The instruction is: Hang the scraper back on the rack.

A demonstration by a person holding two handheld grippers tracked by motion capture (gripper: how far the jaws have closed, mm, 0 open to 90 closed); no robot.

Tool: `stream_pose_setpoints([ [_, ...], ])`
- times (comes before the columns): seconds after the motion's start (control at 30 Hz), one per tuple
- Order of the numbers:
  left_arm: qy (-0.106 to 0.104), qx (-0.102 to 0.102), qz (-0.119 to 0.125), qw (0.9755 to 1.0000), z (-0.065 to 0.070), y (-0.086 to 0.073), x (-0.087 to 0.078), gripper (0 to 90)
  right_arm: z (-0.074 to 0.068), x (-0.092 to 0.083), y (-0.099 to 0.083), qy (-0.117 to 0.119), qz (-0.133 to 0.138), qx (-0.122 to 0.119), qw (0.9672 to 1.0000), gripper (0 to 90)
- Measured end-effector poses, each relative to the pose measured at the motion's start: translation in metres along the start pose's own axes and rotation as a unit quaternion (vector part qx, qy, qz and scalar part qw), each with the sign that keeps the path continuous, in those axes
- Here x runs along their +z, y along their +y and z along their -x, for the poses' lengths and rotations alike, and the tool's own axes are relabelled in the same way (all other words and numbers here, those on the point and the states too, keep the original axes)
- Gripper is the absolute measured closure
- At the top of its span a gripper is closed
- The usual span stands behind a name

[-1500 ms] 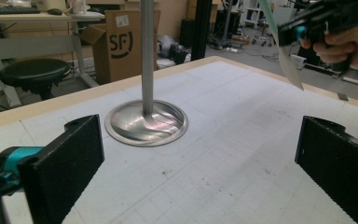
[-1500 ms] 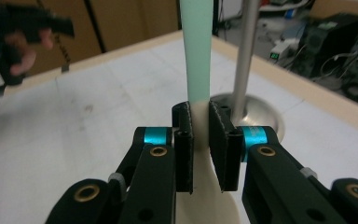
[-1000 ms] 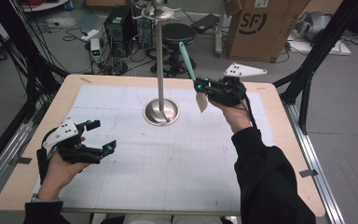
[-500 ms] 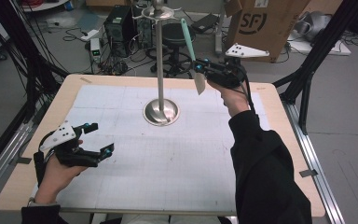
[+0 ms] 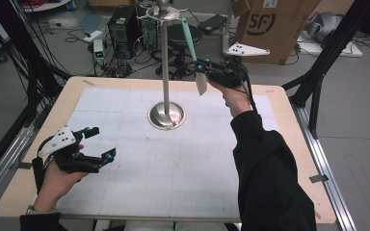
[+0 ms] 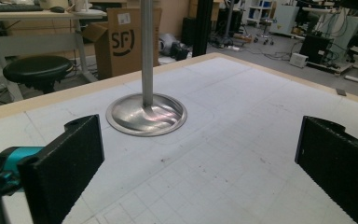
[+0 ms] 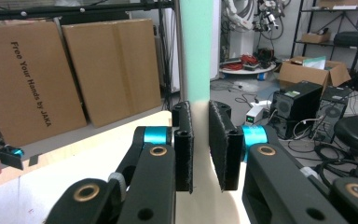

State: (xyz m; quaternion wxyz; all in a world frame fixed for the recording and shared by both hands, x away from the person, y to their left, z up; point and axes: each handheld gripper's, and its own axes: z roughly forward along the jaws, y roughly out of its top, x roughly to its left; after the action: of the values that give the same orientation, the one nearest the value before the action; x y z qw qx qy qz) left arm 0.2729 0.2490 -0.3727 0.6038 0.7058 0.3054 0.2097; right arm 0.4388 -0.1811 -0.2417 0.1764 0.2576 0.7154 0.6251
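A steel stand rises from its round base (image 5: 166, 115) (image 6: 146, 114) at the table's middle back, with hooks at the top (image 5: 161, 12). My right gripper (image 5: 207, 70) (image 7: 200, 144) is held high just right of the pole, shut on a spatula. The spatula's teal handle (image 5: 189, 36) (image 7: 196, 51) points up toward the hooks, and its pale blade (image 5: 201, 83) hangs below the jaws. My left gripper (image 5: 101, 142) (image 6: 198, 172) rests low over the table's front left. It is open, with nothing between its pads (image 6: 70, 163).
A gridded white mat (image 5: 183, 168) covers the wooden table (image 5: 289, 159). Behind the table are a cardboard box (image 5: 274, 24), a black stool (image 5: 178, 33), a computer tower (image 5: 123, 29) and floor cables. Black frame legs (image 5: 318, 82) stand at the right.
My right gripper has risen and moved back with the spatula, bringing the handle tip up near the stand's hooks. The left gripper has shifted slightly toward the front.
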Motion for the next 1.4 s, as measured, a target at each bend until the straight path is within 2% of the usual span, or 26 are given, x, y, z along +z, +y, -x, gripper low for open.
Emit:
stream_pose_setpoints([
  [0.23, 0.003, -0.001, 0.0, 1.0, -0.001, -0.001, -0.002, 1.7, -0.001, 0.007, -0.003, 0.0, 0.001, -0.002, 1.0, 78.8],
  [0.27, 0.003, -0.001, -0.001, 1.0, -0.001, -0.001, -0.002, 1.7, -0.001, 0.008, -0.004, -0.002, 0.002, -0.003, 1.0, 75.5],
  [0.33, 0.004, -0.002, 0.001, 1.0, -0.001, -0.001, -0.003, 1.7, -0.002, 0.009, -0.004, -0.006, 0.004, 0.002, 1.0, 62.3],
  [0.4, 0.004, -0.003, 0.002, 1.0, -0.002, -0.001, -0.003, 1.7, -0.004, 0.008, -0.006, -0.005, -0.002, 0.001, 1.0, 55.9],
  [0.47, 0.005, -0.003, 0.003, 1.0, -0.002, -0.001, -0.004, 1.7, -0.008, 0.007, -0.009, 0.0, -0.012, -0.002, 0.9999, 45.6],
  [0.5, 0.006, -0.004, 0.003, 1.0, -0.002, -0.001, -0.004, 1.7, -0.011, 0.004, -0.016, 0.01, -0.015, -0.001, 0.9998, 41.4],
  [0.53, 0.007, -0.004, 0.003, 1.0, -0.002, -0.001, -0.005, 1.7, -0.011, 0.004, -0.016, 0.01, -0.015, -0.001, 0.9998, 41.4],
  [0.6, 0.006, -0.007, 0.005, 0.9999, -0.002, -0.001, -0.006, 1.7, -0.014, -0.001, -0.028, 0.022, -0.017, 0.002, 0.9996, 33.9],
  [0.63, 0.007, -0.007, 0.005, 0.9999, -0.002, -0.001, -0.007, 1.7, -0.017, -0.004, -0.037, 0.025, -0.026, -0.006, 0.9993, 29.3],
  [0.67, 0.007, -0.007, 0.004, 0.9999, -0.002, -0.001, -0.007, 1.7, -0.022, -0.009, -0.051, 0.028, -0.039, -0.017, 0.9987, 21.1],
  [0.7, 0.008, -0.008, 0.005, 0.9999, -0.002, -0.001, -0.007, 1.7, -0.022, -0.009, -0.051, 0.028, -0.039, -0.017, 0.9987, 21.1],
  [0.8, 0.007, -0.007, 0.008, 0.9999, -0.002, 0.0, -0.006, 1.7, -0.028, -0.021, -0.07, 0.034, -0.054, -0.005, 0.9979, 11.0],
  [0.83, 0.006, -0.007, 0.008, 0.9999, -0.003, 0.001, -0.006, 1.7, -0.031, -0.027, -0.076, 0.031, -0.053, 0.0, 0.9981, 10.3],
  [0.93, 0.006, -0.009, 0.01, 0.9999, -0.004, 0.001, -0.004, 1.7, -0.039, -0.045, -0.091, 0.032, -0.041, -0.005, 0.9986, 10.3],
  [1.0, 0.005, -0.008, 0.01, 0.9999, -0.004, 0.002, -0.003, 1.7, -0.042, -0.06, -0.101, 0.036, -0.039, -0.006, 0.9986, 10.3],
  [1.07, 0.004, -0.008, 0.009, 0.9999, -0.004, 0.002, -0.001, 1.7, -0.045, -0.073, -0.109, 0.027, -0.04, -0.017, 0.9987, 10.3],
  [1.17, 0.002, -0.008, 0.007, 0.9999, -0.004, 0.002, 0.003, 1.7, -0.046, -0.091, -0.118, 0.026, -0.044, -0.014, 0.9986, 10.4],
  [1.23, 0.002, -0.008, 0.005, 1.0, -0.005, 0.002, 0.005, 1.7, -0.046, -0.103, -0.126, 0.033, -0.044, -0.013, 0.9984, 14.9],
  [1.3, 0.002, -0.009, 0.002, 1.0, -0.006, 0.001, 0.007, 1.7, -0.047, -0.113, -0.134, 0.019, -0.049, -0.018, 0.9984, 10.1],
  [1.33, 0.003, -0.01, 0.001, 0.9999, -0.007, 0.0, 0.008, 1.7, -0.046, -0.117, -0.139, 0.014, -0.051, -0.014, 0.9985, 8.9],
  [1.4, 0.004, -0.01, -0.001, 0.9999, -0.009, 0.0, 0.009, 1.7, -0.044, -0.124, -0.148, 0.004, -0.056, 0.001, 0.9984, 0.2],
])
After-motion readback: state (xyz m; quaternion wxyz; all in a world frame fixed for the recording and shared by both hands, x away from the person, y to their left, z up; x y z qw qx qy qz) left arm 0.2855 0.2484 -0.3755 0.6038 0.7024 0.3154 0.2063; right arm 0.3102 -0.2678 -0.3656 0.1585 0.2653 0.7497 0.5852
